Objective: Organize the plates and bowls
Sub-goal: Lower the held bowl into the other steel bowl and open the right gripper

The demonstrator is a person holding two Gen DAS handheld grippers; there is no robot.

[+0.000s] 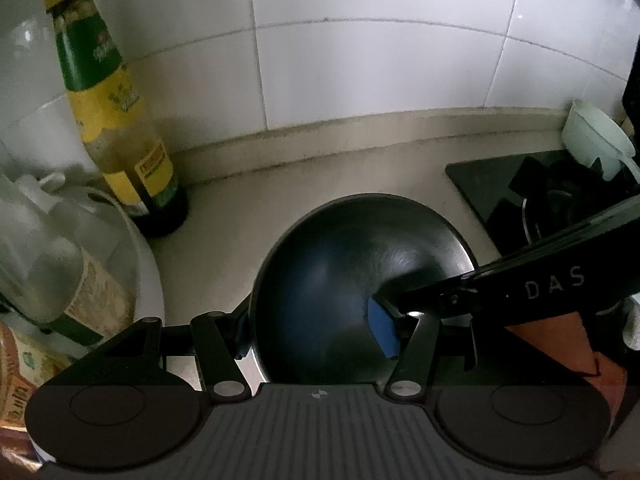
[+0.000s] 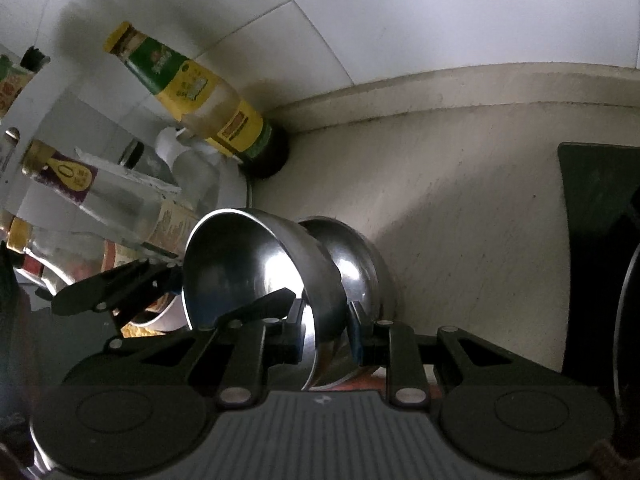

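Between your right claw (image 2: 326, 338) pads sits the wall of a steel bowl (image 2: 248, 264), pinched tight, tilted, nested against a second bowl (image 2: 356, 264) just beyond. Your left claw (image 1: 316, 332) spans the bowl (image 1: 344, 280), partly open; whether it grips, you cannot tell.
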